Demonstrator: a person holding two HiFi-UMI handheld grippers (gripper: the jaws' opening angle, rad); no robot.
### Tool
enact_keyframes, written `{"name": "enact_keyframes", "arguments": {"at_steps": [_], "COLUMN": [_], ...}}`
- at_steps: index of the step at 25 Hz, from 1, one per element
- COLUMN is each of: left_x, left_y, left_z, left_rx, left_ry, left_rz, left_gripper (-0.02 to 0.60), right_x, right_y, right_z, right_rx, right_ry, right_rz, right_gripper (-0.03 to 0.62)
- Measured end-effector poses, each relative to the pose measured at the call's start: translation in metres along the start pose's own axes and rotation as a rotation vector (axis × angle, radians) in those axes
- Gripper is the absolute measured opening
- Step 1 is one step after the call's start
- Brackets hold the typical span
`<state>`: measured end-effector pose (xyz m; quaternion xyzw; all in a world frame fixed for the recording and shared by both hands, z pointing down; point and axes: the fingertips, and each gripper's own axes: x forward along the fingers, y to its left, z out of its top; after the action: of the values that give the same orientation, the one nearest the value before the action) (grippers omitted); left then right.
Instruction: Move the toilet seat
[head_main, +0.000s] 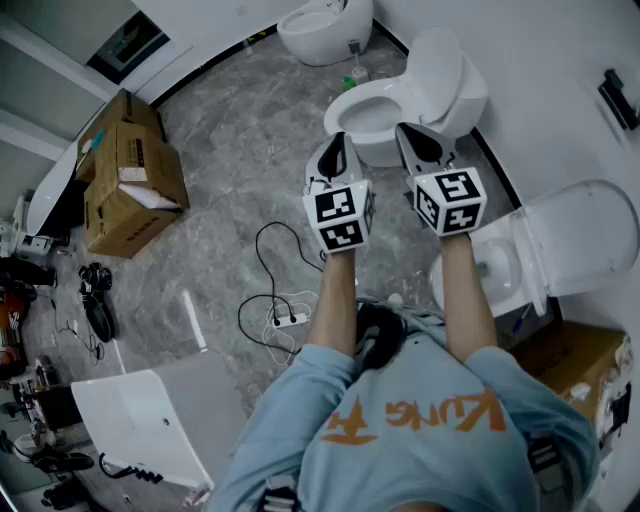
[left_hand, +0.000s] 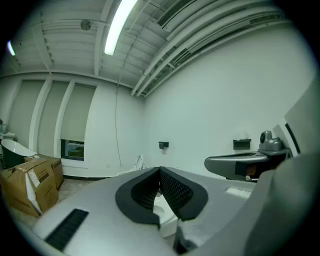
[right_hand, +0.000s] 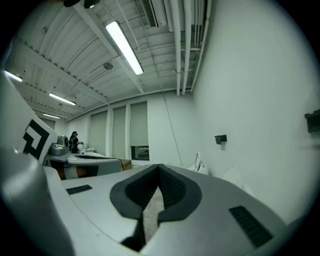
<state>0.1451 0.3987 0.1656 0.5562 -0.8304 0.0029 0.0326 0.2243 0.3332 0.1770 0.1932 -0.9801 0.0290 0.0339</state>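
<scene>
Left gripper (head_main: 337, 152) and right gripper (head_main: 418, 140) hang pressed shut, empty, short of the toilet seat (head_main: 346, 101). Approach stage; next, they must spread and reach its rim.

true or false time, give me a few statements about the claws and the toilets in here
1. The left claw and the right claw are both shut and empty. True.
2. The toilet ahead of the claws has its lid down. False: the lid stands up and the bowl is open.
3. Cardboard boxes sit on the floor at the person's left. True.
4. The power strip lies on the toilet. False: it lies on the floor.
</scene>
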Motion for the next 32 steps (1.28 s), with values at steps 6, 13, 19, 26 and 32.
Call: {"name": "enact_keyframes", "arguments": {"at_steps": [6,13,19,26,32], "left_x": [-0.002,-0.007,-0.011,-0.015,-0.013], "left_y": [-0.001,-0.006,0.003,0.016,0.032], "left_z": [-0.008,-0.007,-0.001,0.013,0.024], "left_rx": [-0.018,-0.021,-0.018,-0.011,-0.016], "left_ry": [0.028,0.018,0.009,-0.011,-0.038], "left_rz": [-0.009,-0.015,0.008,0.028,0.052], "left_gripper": [0.002,0.002,0.002,0.002,0.002], "right_x": [-0.002,-0.006,-0.007,0.0,0.012], "right_y": [0.002,0.003,-0.002,-0.001,0.005], "right_z": [0.003,0.007,0.009,0.02,0.032], "right_rx": [-0.014,-0.053,-0.038,-0.035,-0.058], "right_ry": [-0.007,-0.017,-0.016,-0.027,-0.03], "right_rz": [0.008,-0.036,-0.041,-0.036,-0.017], "right_gripper": [-0.003,-0.003,-0.003,-0.003,-0.003]}}
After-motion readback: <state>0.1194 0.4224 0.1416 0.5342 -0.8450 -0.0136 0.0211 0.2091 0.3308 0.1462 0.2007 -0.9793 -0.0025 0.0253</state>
